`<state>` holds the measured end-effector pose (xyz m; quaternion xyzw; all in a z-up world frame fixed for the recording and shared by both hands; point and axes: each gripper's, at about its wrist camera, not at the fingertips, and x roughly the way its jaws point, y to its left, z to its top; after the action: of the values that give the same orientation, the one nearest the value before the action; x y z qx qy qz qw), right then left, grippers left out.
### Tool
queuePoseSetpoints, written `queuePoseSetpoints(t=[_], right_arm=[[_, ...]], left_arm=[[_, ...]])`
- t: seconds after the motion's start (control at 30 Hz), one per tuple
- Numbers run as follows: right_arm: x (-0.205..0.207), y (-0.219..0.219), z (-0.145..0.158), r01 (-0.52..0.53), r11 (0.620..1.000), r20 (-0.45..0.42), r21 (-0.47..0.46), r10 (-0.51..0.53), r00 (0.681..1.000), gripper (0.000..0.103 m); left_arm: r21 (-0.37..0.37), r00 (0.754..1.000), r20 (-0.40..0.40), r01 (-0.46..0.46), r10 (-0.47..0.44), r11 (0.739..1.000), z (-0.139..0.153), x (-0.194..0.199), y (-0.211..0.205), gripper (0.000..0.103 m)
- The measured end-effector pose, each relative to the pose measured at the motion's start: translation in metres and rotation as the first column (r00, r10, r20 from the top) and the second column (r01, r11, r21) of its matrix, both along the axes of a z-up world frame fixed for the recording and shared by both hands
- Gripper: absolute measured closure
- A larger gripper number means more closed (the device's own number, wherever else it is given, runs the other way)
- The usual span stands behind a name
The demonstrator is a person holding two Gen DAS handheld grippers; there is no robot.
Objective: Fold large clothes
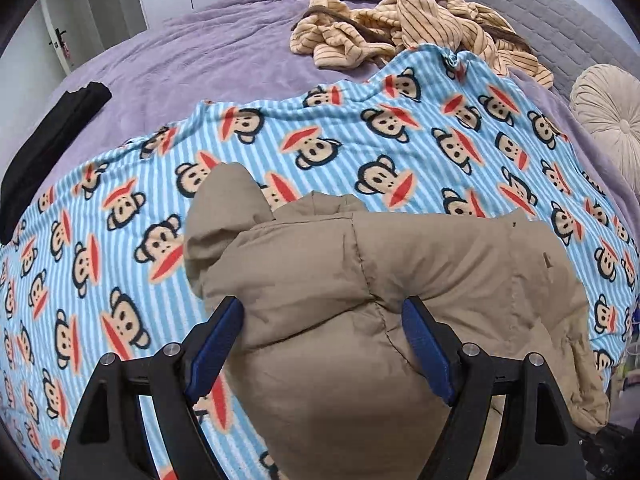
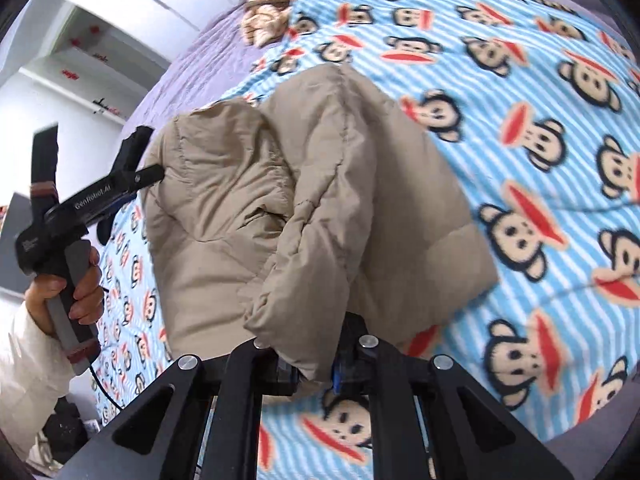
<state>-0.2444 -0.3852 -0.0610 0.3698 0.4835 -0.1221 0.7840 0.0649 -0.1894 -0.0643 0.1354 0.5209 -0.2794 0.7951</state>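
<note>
A tan padded jacket [image 1: 384, 280] lies bunched on a blue striped monkey-print blanket [image 1: 120, 240]. My left gripper [image 1: 322, 316] is open, its blue-padded fingers on either side of a puffy fold of the jacket. In the right wrist view the jacket [image 2: 304, 200] hangs in folds, and my right gripper [image 2: 316, 376] is shut on its lower edge. The left gripper [image 2: 144, 160] also shows there at the jacket's left side, held by a hand.
A striped beige garment [image 1: 412, 28] is heaped at the far side of the purple bedspread [image 1: 200, 52]. A black garment [image 1: 52, 140] lies at the left. A round pleated cushion [image 1: 612, 116] sits at the right. White wardrobes stand behind.
</note>
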Motion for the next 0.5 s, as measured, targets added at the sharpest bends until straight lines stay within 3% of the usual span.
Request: queuePoseSetpoints(t=[0.27, 0.4, 0.5], right_arm=[[-0.043, -0.028, -0.041, 0.107, 0.993, -0.097, 0.045, -0.102, 0.99, 0.091], [-0.063, -0.052, -0.065, 0.182, 0.97, -0.122, 0.16, -0.163, 0.979, 0.088], [-0.069, -0.065, -0.047, 0.172, 0.973, -0.129, 0.155, -0.153, 0.98, 0.087]], left_arm=[[0.06, 0.986, 0.074, 0.143, -0.147, 0.988, -0.032, -0.042, -0.097, 0.016], [0.097, 0.985, 0.085, 0.142, -0.151, 0.985, -0.039, -0.048, -0.109, 0.016], [0.098, 0.989, 0.073, 0.122, -0.13, 0.988, -0.042, -0.041, -0.104, 0.015]])
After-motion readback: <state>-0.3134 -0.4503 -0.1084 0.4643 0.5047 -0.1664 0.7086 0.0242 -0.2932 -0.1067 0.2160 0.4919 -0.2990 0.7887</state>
